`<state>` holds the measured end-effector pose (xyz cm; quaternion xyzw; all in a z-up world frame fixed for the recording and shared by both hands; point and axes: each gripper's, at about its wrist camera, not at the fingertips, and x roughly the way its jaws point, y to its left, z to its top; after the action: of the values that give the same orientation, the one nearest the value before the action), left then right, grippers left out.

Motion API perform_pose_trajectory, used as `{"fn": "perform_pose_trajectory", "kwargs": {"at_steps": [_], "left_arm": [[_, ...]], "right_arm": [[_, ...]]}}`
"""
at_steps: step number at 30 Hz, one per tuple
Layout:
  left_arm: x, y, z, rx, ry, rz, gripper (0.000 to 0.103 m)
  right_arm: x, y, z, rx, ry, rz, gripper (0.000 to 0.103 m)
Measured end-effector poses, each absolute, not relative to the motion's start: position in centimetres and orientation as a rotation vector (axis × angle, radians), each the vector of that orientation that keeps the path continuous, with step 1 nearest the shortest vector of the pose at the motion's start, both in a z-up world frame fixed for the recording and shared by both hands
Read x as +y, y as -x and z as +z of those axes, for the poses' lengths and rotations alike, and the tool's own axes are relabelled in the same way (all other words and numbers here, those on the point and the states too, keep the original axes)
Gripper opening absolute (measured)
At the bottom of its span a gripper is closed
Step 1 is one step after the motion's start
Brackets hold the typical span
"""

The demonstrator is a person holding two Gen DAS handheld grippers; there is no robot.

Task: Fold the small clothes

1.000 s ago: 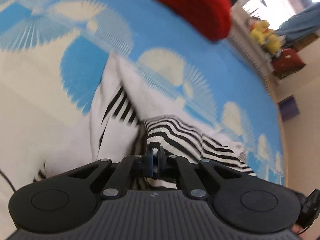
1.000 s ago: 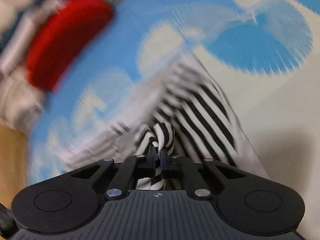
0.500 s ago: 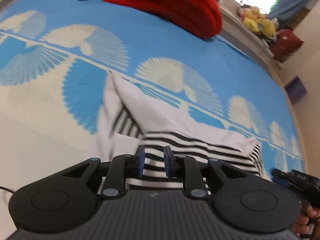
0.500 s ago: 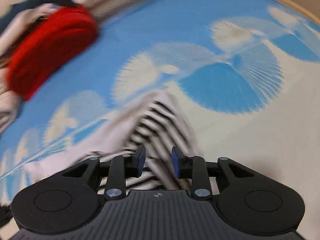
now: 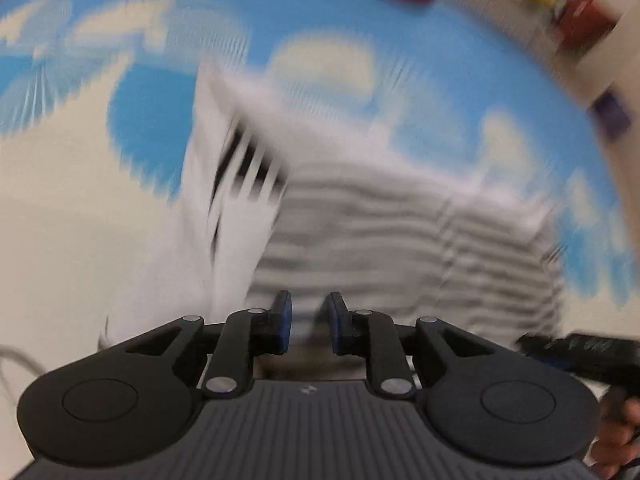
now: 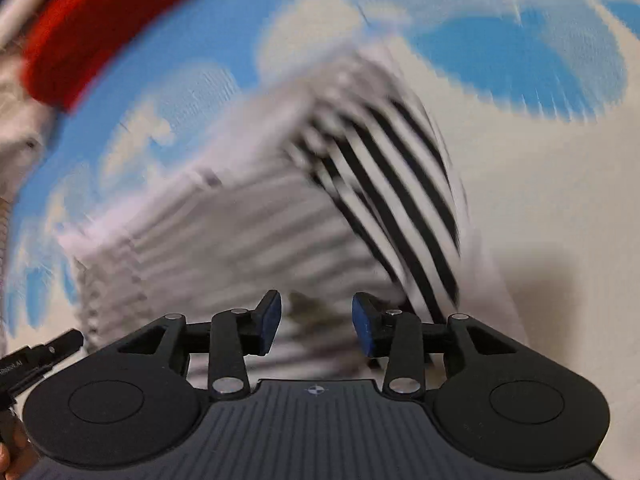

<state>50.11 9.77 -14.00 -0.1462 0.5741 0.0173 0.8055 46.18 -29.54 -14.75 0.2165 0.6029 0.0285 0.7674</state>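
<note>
Both grippers have released the striped garment since one second ago, when each was pinched on a bunch of its fabric. Left gripper: jaws slightly apart, nothing between the pads. Right gripper: jaws opening, wider apart, pads clear of the cloth. The garment lies folded on the blue-and-cream patterned cloth, directly beyond both sets of fingertips. A red item sits at the far left in the right wrist view. Heavy motion blur; no writing is legible.
</note>
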Motion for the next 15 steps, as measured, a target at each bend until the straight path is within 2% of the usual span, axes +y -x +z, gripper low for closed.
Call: {"fn": "perform_pose_trajectory", "kwargs": {"at_steps": [1,3,8,12,15], "left_arm": [[9.8,-49.8,-14.9,1.282,0.294,0.055,0.025],[10.4,-48.5,-13.7,1.250,0.304,0.083,0.024],[10.9,-43.9,-5.0,1.031,0.249,0.026,0.026],[11.6,-38.1,0.6,0.934,0.234,-0.018,0.026],[11.9,-32.7,1.9,0.883,0.249,-0.045,0.035]], "right_arm": [[-29.7,-45.8,-14.5,1.296,-0.468,0.053,0.038],[-30.5,-45.1,-12.5,1.257,-0.471,0.026,0.040],[-33.9,-40.0,-3.0,0.971,-0.459,0.052,0.041],[-37.8,-35.0,1.3,0.875,-0.521,0.058,0.041],[-39.7,-30.0,2.1,0.837,-0.513,0.080,0.046]]}}
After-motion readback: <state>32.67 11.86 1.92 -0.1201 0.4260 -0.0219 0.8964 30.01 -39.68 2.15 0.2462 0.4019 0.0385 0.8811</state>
